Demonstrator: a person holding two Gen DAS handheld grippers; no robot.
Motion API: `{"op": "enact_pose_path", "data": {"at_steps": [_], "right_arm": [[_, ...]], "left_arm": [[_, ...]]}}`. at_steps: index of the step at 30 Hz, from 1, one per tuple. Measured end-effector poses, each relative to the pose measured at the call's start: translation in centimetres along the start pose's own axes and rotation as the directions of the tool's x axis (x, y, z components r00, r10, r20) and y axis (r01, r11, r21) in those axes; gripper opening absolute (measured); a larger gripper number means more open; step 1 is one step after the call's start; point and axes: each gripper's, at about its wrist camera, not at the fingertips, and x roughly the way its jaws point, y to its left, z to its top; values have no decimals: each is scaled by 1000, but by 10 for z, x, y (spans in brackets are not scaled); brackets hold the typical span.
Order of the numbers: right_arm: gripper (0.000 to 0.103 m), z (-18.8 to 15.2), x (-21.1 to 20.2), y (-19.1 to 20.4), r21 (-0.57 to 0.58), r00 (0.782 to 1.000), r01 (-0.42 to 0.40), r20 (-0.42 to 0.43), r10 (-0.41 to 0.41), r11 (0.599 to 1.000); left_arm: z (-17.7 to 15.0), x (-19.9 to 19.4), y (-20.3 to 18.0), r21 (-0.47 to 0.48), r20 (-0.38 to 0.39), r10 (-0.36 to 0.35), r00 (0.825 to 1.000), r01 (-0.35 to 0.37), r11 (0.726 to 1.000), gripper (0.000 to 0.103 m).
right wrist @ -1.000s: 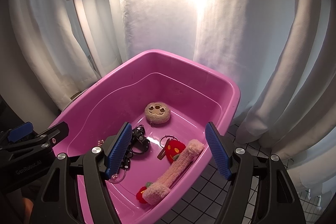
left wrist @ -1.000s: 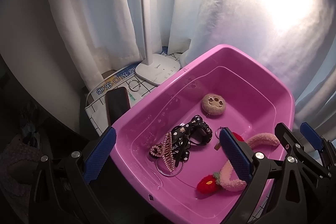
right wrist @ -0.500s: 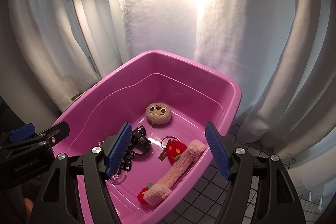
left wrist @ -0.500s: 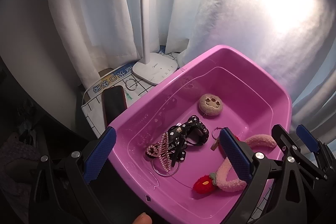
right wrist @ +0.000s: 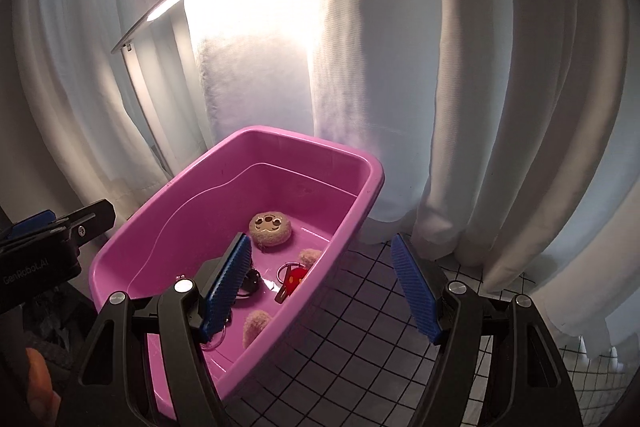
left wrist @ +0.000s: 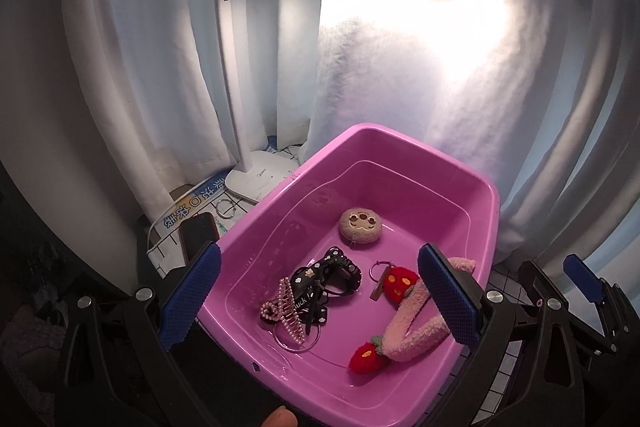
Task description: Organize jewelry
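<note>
A pink plastic tub (left wrist: 400, 143) (right wrist: 372, 171) holds a tan paw-print puff (left wrist: 360, 225) (right wrist: 271, 227), a black dotted bow (left wrist: 326, 277), a pearl hair claw (left wrist: 286, 311), a thin ring bangle (left wrist: 296, 343), a red strawberry keyring (left wrist: 394, 277) (right wrist: 294, 277) and a pink fuzzy strawberry headband (left wrist: 412, 327). My left gripper (left wrist: 316, 297) is open and empty above the tub's near end. My right gripper (right wrist: 320, 285) is open and empty over the tub's right rim.
A white desk lamp (left wrist: 260, 179) stands left of the tub, lit. A phone (left wrist: 198, 237) and a metal ring (left wrist: 225, 207) lie beside its base. White curtains (right wrist: 480, 87) hang close behind. A gridded tabletop (right wrist: 360, 327) lies right of the tub.
Both grippers have pulled up and back from the tub. The right one has swung to the right, so the tub now sits left in its view. The contents have not moved.
</note>
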Motion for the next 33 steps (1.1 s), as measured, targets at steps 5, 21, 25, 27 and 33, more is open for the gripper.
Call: {"op": "enact_pose_path", "data": {"at_steps": [5, 21, 25, 27, 33], "right_arm": [[69, -33, -44, -60, 129, 992, 127, 12, -129, 984], [69, -167, -176, -270, 432, 908, 403, -76, -412, 807], [69, -183, -189, -315, 432, 913, 394, -82, -400, 811], [69, -189, -192, -339, 432, 918, 385, -85, -388, 816], [69, -198, -201, -389, 399, 934, 353, -95, -345, 846]], "left_arm": [[-11, -24, -64, 141, 19, -149, 989, 145, 979, 97], [-117, -90, -308, 440, -127, -415, 901, 426, 790, 97], [-146, -98, -355, 448, -150, -395, 907, 418, 790, 97], [-161, -99, -374, 446, -158, -381, 911, 410, 796, 97], [-190, -104, -416, 418, -187, -339, 922, 387, 822, 97]]}}
